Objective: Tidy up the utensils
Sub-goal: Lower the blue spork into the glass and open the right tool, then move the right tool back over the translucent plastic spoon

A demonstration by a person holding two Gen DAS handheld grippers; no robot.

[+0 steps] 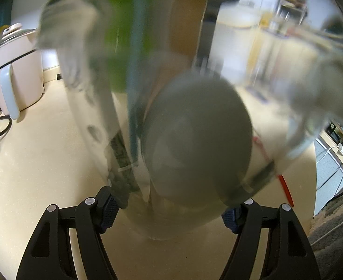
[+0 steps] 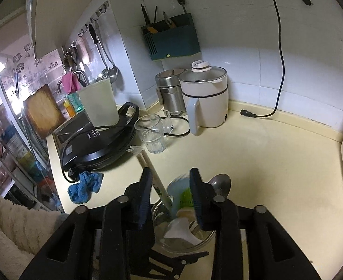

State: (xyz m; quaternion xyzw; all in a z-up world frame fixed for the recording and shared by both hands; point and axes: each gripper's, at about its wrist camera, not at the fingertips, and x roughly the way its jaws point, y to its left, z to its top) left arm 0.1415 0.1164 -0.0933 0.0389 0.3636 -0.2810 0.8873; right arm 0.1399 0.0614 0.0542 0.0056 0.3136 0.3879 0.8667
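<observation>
Left tongs (image 1: pixel 169 212) clamp the glass jar (image 1: pixel 162 231) steady on the tabletop (image 1: pixel 43 163), while right tongs (image 2: pixel 171 196), part-open and empty, hover above its utensils (image 2: pixel 183 198).

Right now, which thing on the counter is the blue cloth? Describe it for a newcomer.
Start at the round black electric griddle left on the cream countertop. Just before its front edge lies the crumpled blue terry cloth: the only soft, bright blue thing there, unlike the clear ribbed drinking glasses behind.

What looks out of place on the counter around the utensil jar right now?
A crumpled blue cloth lies on the counter beside the black electric griddle, and a loose power cord trails unplugged along the wall. No spill or breakage shows.
</observation>
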